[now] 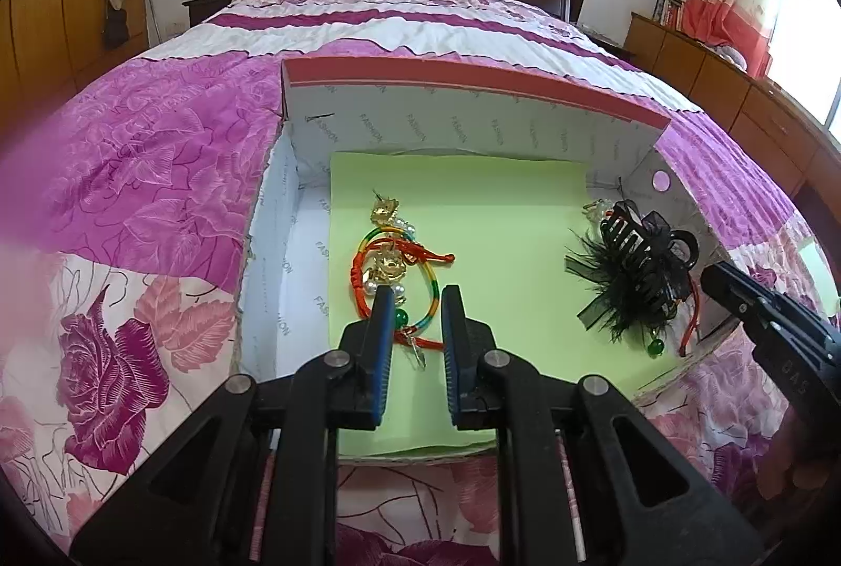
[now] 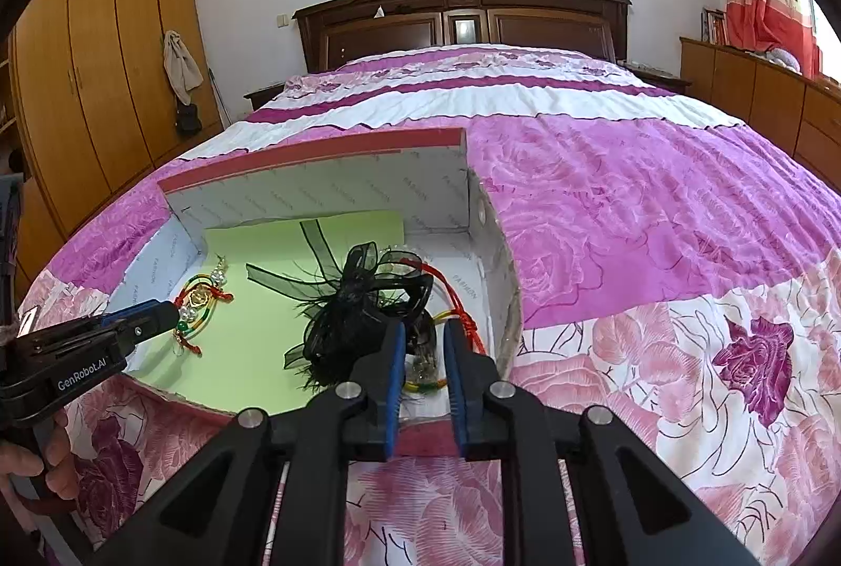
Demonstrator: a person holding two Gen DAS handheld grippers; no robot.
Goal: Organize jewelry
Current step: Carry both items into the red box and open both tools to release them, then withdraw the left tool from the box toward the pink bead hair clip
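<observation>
An open cardboard box [image 1: 473, 93] with a green paper liner [image 1: 499, 240] lies on the bed. At its left sits a tangle of a rainbow cord bracelet [image 1: 428, 287], red cord, gold charms [image 1: 386, 261] and pearls. My left gripper [image 1: 418, 298] is open just above this tangle, with nothing between its pads. At the right lies a black feathered claw hair clip [image 1: 641, 261], seen in the right wrist view [image 2: 357, 303] with a red cord [image 2: 457, 298] and more bracelets behind it. My right gripper [image 2: 424, 335] is open over the box's right end.
The box [image 2: 315, 161] rests on a pink and purple floral bedspread [image 2: 657, 224]. A dark wooden headboard [image 2: 462, 14] stands at the far end, a wardrobe [image 2: 94, 67] on the left and low cabinets [image 2: 762, 93] on the right.
</observation>
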